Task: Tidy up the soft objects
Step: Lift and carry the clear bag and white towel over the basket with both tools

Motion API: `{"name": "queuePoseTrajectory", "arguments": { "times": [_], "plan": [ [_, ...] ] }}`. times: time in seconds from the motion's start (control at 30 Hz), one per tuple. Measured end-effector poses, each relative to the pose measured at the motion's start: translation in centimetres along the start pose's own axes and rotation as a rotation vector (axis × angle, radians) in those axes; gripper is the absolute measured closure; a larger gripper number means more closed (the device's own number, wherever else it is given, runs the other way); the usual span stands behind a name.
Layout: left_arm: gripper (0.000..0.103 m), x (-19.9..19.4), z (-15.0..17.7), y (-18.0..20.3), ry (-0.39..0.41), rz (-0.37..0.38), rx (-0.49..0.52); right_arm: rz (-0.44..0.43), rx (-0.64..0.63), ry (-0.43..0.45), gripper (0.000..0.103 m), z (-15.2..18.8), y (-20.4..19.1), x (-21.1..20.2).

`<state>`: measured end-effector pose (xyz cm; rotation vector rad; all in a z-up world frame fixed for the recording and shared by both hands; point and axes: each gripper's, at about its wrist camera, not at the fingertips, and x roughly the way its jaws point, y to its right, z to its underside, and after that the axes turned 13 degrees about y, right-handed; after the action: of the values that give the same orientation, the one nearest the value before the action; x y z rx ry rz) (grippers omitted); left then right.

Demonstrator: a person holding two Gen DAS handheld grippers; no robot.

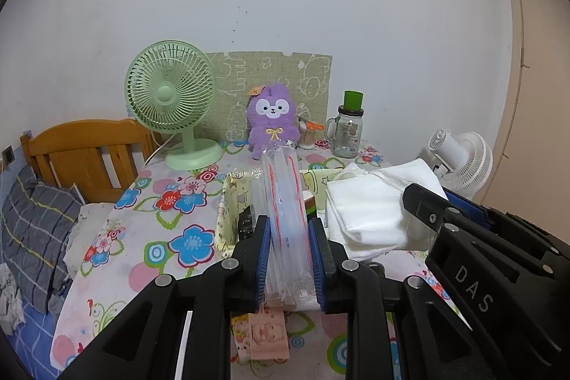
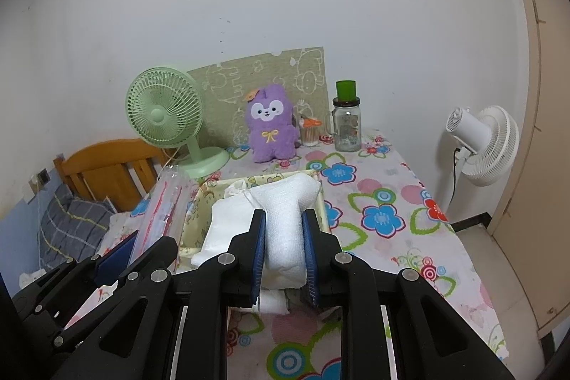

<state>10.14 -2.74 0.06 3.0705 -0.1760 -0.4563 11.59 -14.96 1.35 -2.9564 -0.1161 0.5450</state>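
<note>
**Both grippers holding soft items over a fabric basket**

At lower centre of the left wrist view, the left gripper [image 1: 289, 255] is clamped on a clear plastic packet with red edging [image 1: 283, 202], above the pale yellow cartoon-print fabric basket [image 1: 228, 202]. In the right wrist view, the right gripper [image 2: 283, 253] squeezes a folded white cloth [image 2: 285, 223] over that basket. A purple plush bunny [image 2: 270, 123] sits upright at centre, on the flowered tablecloth [image 2: 384, 216].

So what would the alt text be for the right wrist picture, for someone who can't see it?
The right gripper squeezes a folded white towel above a fabric basket on a floral tablecloth. At left, the other gripper holds a clear plastic packet. A purple plush toy and green fan stand behind.
</note>
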Motion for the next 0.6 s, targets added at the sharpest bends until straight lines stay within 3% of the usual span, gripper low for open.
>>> {"name": "queuePoseTrajectory", "arguments": {
  "times": [0.6],
  "plan": [
    [0.083,5.9,-1.3,-0.5,-0.028,0.011,-0.013,0.01,0.004,-0.016,0.08,-1.4,0.6,5.8]
  ]
}}
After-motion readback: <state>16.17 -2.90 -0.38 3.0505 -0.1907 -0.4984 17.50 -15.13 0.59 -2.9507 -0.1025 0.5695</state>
